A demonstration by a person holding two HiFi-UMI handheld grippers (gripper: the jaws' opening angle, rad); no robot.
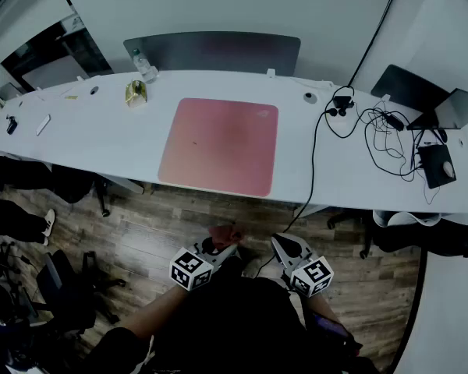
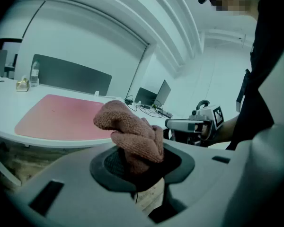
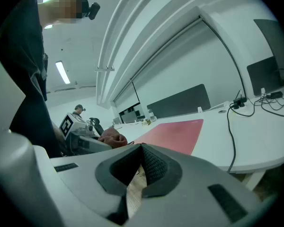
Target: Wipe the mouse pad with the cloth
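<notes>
A pink mouse pad (image 1: 218, 145) lies flat in the middle of a long white desk (image 1: 109, 142). Both grippers are held low over the wooden floor, short of the desk's front edge. My left gripper (image 1: 218, 248) is shut on a crumpled reddish-brown cloth (image 2: 130, 131), which bunches up above its jaws. The pad (image 2: 61, 115) shows ahead and to the left in the left gripper view. My right gripper (image 1: 285, 248) is beside it, shut, with nothing between its jaws (image 3: 141, 167). From the right gripper view I see the cloth (image 3: 111, 137) at left and the pad (image 3: 173, 131) ahead.
Tangled black cables (image 1: 390, 142), a laptop (image 1: 456, 107) and a black device (image 1: 437, 164) crowd the desk's right end. A small yellowish object (image 1: 136, 93) and a bottle (image 1: 144, 68) stand behind the pad's left corner. A grey partition (image 1: 214, 51) backs the desk. Chairs (image 1: 62, 287) stand at left.
</notes>
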